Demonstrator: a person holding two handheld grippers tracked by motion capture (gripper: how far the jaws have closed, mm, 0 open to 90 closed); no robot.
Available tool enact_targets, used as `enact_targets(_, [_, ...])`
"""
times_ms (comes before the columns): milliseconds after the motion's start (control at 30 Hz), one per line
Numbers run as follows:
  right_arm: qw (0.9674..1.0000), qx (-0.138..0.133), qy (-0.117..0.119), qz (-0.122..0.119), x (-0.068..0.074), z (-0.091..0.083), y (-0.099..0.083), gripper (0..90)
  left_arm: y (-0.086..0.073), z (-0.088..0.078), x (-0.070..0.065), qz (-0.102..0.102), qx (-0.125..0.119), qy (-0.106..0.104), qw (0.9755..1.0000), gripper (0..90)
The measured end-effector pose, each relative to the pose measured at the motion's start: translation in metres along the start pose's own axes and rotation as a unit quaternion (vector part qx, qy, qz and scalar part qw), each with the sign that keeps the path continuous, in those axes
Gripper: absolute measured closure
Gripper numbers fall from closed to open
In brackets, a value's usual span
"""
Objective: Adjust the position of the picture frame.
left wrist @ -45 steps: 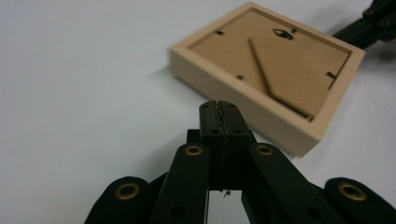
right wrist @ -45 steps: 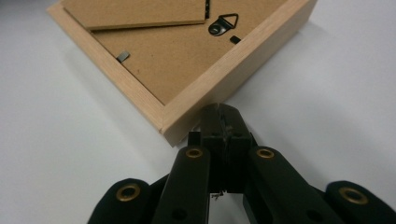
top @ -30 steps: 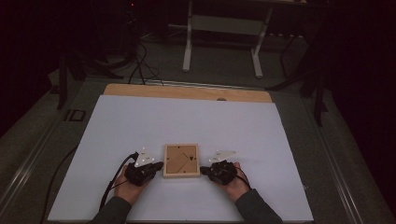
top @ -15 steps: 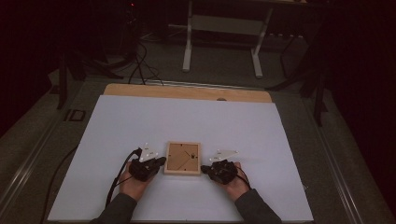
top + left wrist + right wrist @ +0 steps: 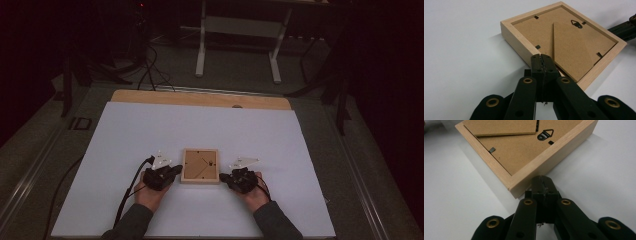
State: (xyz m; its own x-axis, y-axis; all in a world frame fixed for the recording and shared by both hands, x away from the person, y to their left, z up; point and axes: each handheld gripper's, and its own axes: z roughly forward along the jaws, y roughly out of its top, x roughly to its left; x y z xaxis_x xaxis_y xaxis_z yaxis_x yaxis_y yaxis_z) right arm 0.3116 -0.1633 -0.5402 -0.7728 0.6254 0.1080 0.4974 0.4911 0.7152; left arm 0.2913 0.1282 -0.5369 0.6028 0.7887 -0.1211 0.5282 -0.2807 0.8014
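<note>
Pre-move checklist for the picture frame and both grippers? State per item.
1. Picture frame lies flat, back side up, on the white table: ok.
2. Left gripper jaws shut, tips at the frame's near edge, nothing between them: ok.
3. Right gripper jaws shut, tips beside the frame's corner: ok.
4. Whether either gripper's tips actually touch the wood: cannot tell.
5. Backing tabs turned over the board, stand flap lying flat: ok.
6. Grippers flank the frame on opposite sides in the high view, table around it bare: ok.
</note>
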Motion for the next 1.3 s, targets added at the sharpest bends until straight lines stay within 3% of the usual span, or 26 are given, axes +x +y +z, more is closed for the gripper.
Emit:
enact_targets(167, [1.0000,-0.001,-0.005,0.004,-0.003,-0.001,-0.001,89.6,0.006,0.005,-0.003,0.011,0.008,0.010,0.9999,90.0])
enact_targets(667, [0.9997,-0.007,-0.013,0.017,-0.009,-0.001,-0.001,89.5,0.007,0.008,-0.005,0.010,0.006,0.012,0.9999,89.8])
enact_targets(833, [0.9997,-0.008,-0.019,0.012,-0.009,-0.002,-0.001,84.4,0.006,0.007,-0.002,0.012,0.012,0.017,0.9997,83.5])
enact_targets(967, [0.9997,-0.012,-0.023,0.002,-0.008,-0.006,-0.001,82.2,0.007,0.000,-0.002,0.014,0.003,0.016,0.9998,79.8])
enact_targets(1300, [0.9988,-0.034,-0.032,0.010,-0.013,-0.021,-0.001,77.2,0.005,-0.015,0.005,0.010,-0.012,0.013,0.9998,69.0])
